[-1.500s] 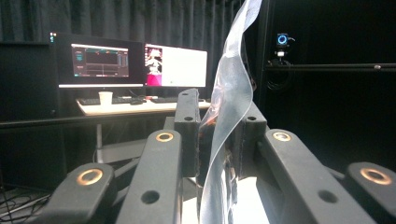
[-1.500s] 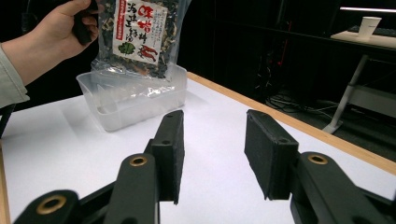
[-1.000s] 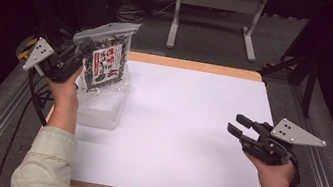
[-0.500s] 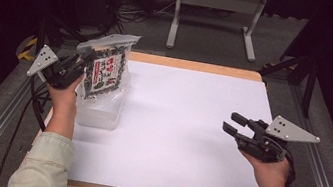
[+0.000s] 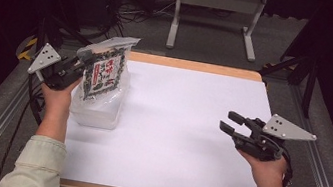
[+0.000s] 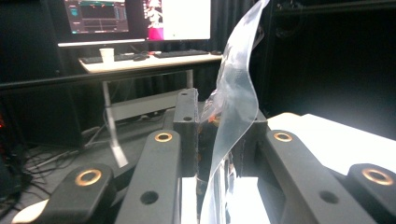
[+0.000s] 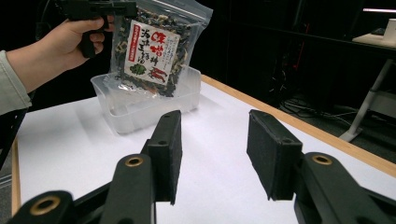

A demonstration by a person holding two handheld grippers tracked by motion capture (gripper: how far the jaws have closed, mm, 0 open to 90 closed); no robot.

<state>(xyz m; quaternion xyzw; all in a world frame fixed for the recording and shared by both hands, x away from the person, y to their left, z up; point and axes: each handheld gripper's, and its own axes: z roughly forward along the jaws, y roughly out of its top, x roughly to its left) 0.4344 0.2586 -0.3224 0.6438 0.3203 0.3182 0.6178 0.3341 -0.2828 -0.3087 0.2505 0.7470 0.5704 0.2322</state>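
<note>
A person sits at a table covered with a white sheet point(image 5: 184, 127), holding a two-jaw gripper in each hand. At the left edge of the table, the left gripper point(image 5: 79, 66) is clamped on the upper corner of a clear resealable pouch of dried food point(image 5: 103, 71), which bears a white label with red and black printed characters. The pouch hangs upright from the jaws, tilted slightly, with its lower end reaching down into a clear plastic container point(image 5: 96, 110) that stands on the sheet directly below the gripper. Seen in the left gripper view, the pouch's clear top edge point(image 6: 236, 98) is pinched between the two black pads and curls upward above them. In the right gripper view, the pouch point(image 7: 154, 51) shows its dark contents and label, and its bottom sits inside the container point(image 7: 144, 105).

The right gripper point(image 5: 229, 122) is held above the right side of the sheet, well apart from the pouch and container. Its jaws stand partly apart with nothing between them, pointing leftward across the table toward the pouch. Beyond the far table edge stands a grey metal frame point(image 5: 215, 15) on the floor.
</note>
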